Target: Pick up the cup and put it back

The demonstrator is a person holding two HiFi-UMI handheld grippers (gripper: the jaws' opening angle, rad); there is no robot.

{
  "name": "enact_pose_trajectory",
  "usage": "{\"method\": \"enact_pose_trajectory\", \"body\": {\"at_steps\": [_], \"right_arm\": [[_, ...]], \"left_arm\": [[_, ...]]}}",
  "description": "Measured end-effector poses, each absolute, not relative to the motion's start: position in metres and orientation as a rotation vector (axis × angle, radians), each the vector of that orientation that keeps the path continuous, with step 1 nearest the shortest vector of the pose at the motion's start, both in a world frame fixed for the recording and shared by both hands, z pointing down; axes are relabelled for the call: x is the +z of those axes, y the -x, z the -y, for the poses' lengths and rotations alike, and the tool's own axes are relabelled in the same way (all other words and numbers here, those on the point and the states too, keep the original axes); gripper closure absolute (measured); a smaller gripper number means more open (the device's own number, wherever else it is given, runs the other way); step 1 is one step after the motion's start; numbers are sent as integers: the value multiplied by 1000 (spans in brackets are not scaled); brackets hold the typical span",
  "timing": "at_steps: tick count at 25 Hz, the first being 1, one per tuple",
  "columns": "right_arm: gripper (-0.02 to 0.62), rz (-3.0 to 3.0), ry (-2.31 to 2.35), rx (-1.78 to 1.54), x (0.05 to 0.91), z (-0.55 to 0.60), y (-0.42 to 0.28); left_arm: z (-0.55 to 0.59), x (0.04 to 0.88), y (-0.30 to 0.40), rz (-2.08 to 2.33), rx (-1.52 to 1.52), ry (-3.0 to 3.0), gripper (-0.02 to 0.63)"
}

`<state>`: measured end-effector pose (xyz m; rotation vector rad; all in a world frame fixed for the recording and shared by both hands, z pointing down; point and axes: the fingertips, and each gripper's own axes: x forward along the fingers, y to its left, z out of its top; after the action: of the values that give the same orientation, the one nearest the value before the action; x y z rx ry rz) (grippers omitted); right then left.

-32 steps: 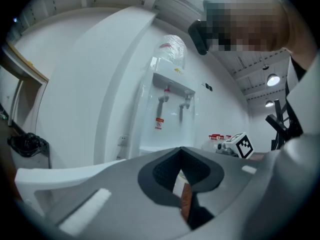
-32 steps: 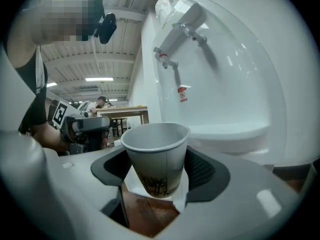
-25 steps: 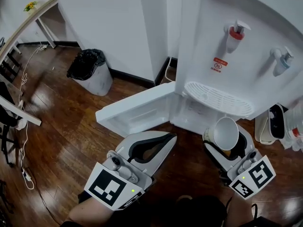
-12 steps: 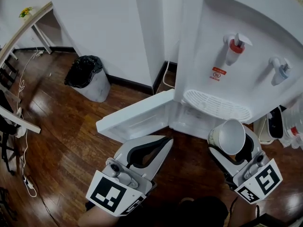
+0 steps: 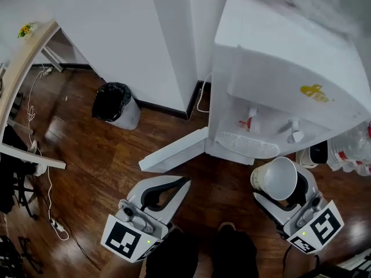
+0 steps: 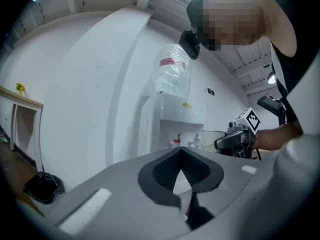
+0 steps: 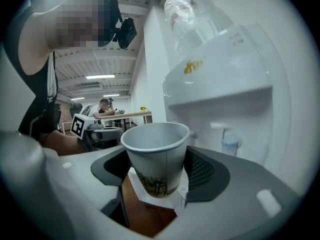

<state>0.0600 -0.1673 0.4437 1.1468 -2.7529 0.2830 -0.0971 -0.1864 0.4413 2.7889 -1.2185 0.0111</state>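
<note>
- Jaws of the right gripper (image 7: pixel 160 178) stand partly apart and clamp the cup (image 7: pixel 156 156) between their dark pads, gripping low on its wall.
- Jaws of the left gripper (image 6: pixel 182 176) are drawn together at the tips with nothing between them; only a thin slit shows lower down.
- The right gripper view alone shows the cup's side: a white paper wall with a rolled rim and a dark tree-like print near the base, standing upright.
- The head view shows only its round mouth and pale inside, with the cup (image 5: pixel 277 178) in the right gripper (image 5: pixel 282 194) over the wooden floor (image 5: pixel 93 161), just in front of the water dispenser (image 5: pixel 278 68) and near its drip tray (image 5: pixel 246 145).
- The left gripper (image 5: pixel 165 191) is well apart from it, lower left.
- The clear bottle (image 7: pixel 192 14) on top of the dispenser shows in both gripper views; the head view blurs it.
- Only the head view takes in the lower door (image 5: pixel 171 152) swung open and the black-lined bin (image 5: pixel 116 103) by the wall.
</note>
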Motion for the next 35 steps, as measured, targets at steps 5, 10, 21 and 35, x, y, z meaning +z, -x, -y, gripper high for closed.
{"method": "enact_pose_trajectory", "body": {"at_steps": [5, 10, 21, 35], "right_arm": [[270, 2749, -1154, 288, 337, 158, -64], [270, 2763, -1164, 295, 237, 151, -65], [270, 2777, -1235, 259, 28, 137, -71], [268, 2783, -1299, 150, -56, 129, -63]], "left_arm": [[174, 337, 94, 1180, -37, -2778, 604], [167, 247, 95, 1186, -70, -2698, 604], [135, 41, 96, 1183, -73, -2653, 604], [111, -41, 117, 1204, -113, -2725, 604]]}}
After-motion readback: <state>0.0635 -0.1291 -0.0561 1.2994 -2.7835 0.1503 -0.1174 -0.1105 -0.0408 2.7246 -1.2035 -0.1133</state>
